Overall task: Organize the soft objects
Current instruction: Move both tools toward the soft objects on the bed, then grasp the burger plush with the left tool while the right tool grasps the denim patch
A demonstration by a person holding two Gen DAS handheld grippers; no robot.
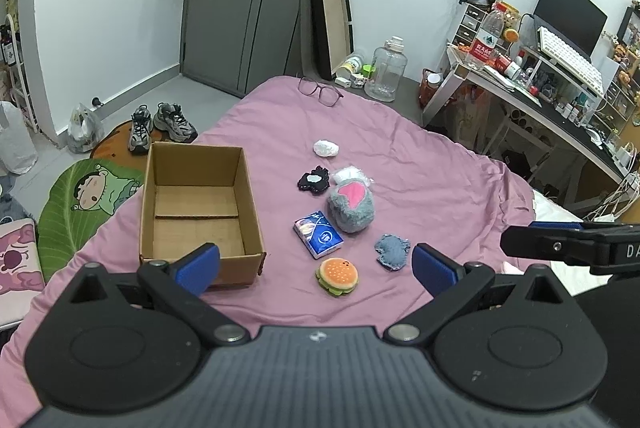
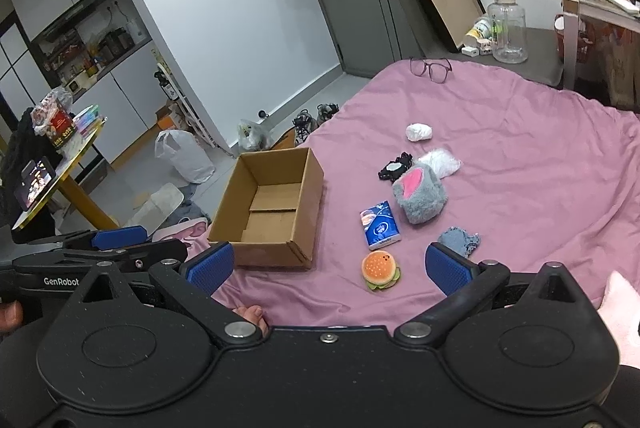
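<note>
Pink-sheeted bed: open cardboard box near left edge; soft toys, tissue pack mid-bed; glasses at far edge.

Left gripper: jaws spread wide, blue pads apart, nothing between them, held above near edge of bed. Right gripper: jaws likewise wide apart, blue pads empty, level with left one, just beside it. Bare toes visible under right gripper body.

Even, bright indoor light; soft shadows; strong fisheye bending at edges; sharp focus, no glare.
</note>
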